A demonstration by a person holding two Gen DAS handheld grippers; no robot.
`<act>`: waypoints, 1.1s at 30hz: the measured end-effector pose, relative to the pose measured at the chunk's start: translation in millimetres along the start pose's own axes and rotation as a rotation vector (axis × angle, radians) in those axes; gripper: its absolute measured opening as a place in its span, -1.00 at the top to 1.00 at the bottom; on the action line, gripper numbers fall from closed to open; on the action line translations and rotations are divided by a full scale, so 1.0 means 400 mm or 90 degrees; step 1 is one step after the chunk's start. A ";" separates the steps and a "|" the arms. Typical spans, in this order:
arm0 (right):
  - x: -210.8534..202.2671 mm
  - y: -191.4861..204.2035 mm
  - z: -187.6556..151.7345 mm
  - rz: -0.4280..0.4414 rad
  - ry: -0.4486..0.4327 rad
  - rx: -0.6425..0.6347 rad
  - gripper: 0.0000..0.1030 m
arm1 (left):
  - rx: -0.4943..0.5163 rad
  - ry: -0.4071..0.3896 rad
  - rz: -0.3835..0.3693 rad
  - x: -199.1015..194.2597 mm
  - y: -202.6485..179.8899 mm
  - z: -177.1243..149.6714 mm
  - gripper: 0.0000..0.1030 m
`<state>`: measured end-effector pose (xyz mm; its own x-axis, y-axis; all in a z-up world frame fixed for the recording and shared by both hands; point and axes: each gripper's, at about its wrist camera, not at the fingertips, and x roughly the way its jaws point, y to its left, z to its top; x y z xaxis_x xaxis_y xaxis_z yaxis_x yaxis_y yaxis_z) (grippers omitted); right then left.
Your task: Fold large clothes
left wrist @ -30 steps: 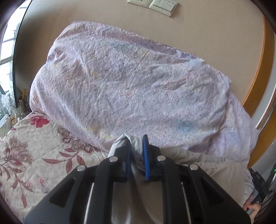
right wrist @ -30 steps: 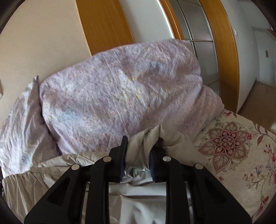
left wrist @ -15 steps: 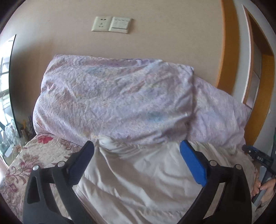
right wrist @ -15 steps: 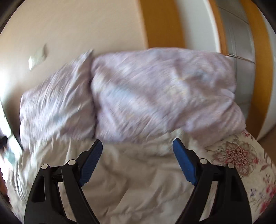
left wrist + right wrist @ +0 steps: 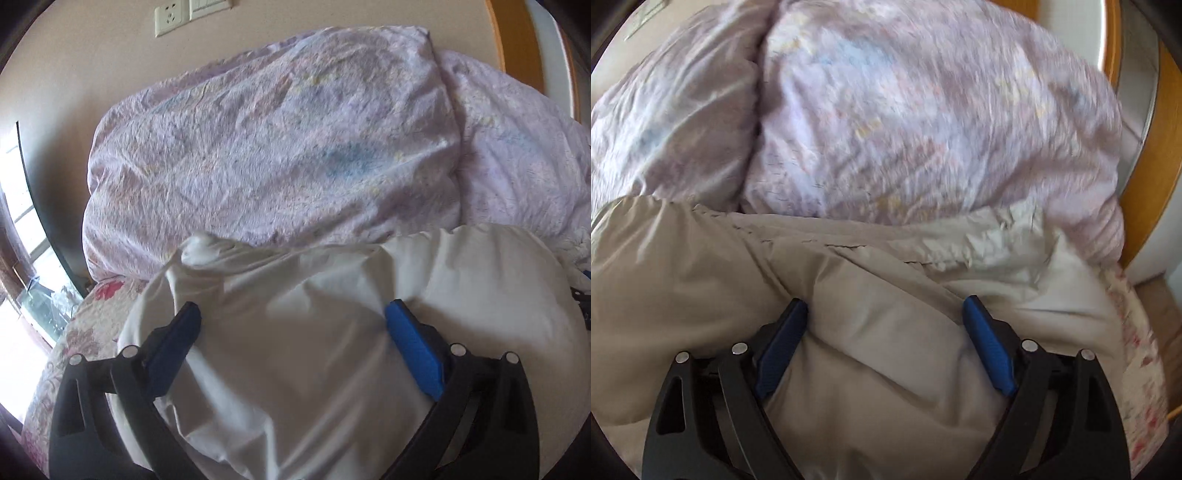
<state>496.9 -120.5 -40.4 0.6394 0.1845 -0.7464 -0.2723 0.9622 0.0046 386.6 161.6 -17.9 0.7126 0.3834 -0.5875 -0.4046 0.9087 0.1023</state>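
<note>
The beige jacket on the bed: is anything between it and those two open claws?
Nothing visible. The beige jacket lies directly under both the left gripper and the right gripper, whose jaws are opening. The lilac duvet sits behind it.

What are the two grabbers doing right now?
Left gripper: open, holding nothing, over the pale jacket.
Right gripper: jaws opening, gripping nothing, jacket beneath.
</note>
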 end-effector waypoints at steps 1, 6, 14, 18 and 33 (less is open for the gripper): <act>0.006 0.000 -0.001 -0.002 0.000 0.004 -0.73 | -0.014 0.008 0.001 0.017 0.008 -0.002 -0.97; 0.034 0.011 -0.010 -0.026 0.004 0.004 -0.79 | -0.047 0.035 -0.001 0.076 0.015 -0.005 -0.97; 0.087 0.021 -0.014 -0.046 0.032 0.004 -0.88 | -0.011 0.064 0.024 0.138 -0.024 -0.006 -0.97; 0.114 0.027 -0.006 -0.061 0.052 0.001 -0.92 | 0.009 0.078 0.047 0.164 -0.044 -0.007 -0.97; -0.006 -0.070 0.060 -0.062 0.001 0.002 -0.91 | 0.020 0.035 0.076 0.031 0.059 0.028 -0.96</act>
<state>520.2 -143.1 -22.7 0.6613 0.0898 -0.7447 -0.2065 0.9763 -0.0656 392.3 189.8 -13.7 0.6278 0.4797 -0.6130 -0.4651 0.8627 0.1986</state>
